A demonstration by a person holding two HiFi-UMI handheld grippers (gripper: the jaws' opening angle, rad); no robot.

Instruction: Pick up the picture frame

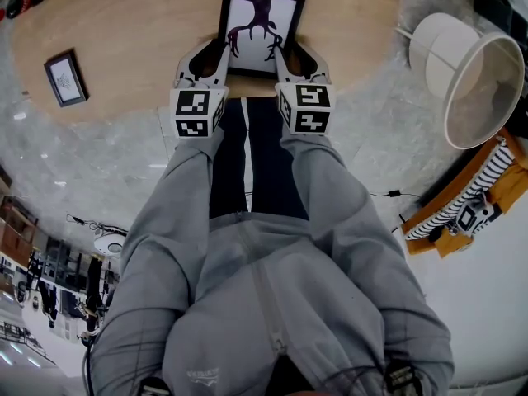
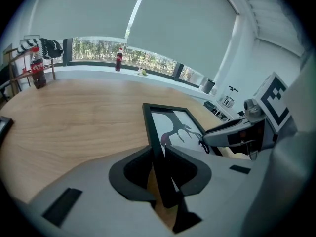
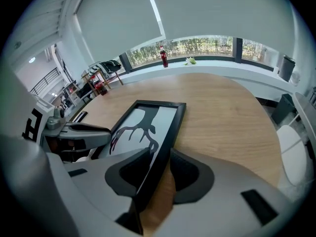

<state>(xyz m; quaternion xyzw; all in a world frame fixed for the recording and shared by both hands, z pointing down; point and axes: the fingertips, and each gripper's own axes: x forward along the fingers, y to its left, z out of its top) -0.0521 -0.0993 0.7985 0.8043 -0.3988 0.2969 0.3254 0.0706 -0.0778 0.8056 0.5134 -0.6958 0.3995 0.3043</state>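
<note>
**A:** Where's the picture frame (image 1: 262,11)?

**B:** It lies face up at the near edge of the tabletop (image 1: 140,23), about midway along it. It's a white print with a dark branching shape.

**A:** Is anything holding it?

**B:** Yes, from both sides. The left tongs (image 2: 160,157) are drawn in to a narrow gap on the left rail, pads pressing the black moulding. The right tongs (image 3: 159,164) pinch the right rail the same way.

**A:** So how far along is the job?

**B:** I'd say the grasp is done and the lift is what's left. The far end looks to be resting on the wood. I can't tell whether the near end has cleared it.

**A:** Any containers about?

**B:** Only bottles. A cola bottle (image 2: 37,68) stands at the tabletop's far left edge with dark drink in it. A second bottle (image 2: 119,59) sits on the window sill beyond, too small to judge its contents. A smaller frame (image 1: 65,78) lies near the left edge, well apart.
</note>
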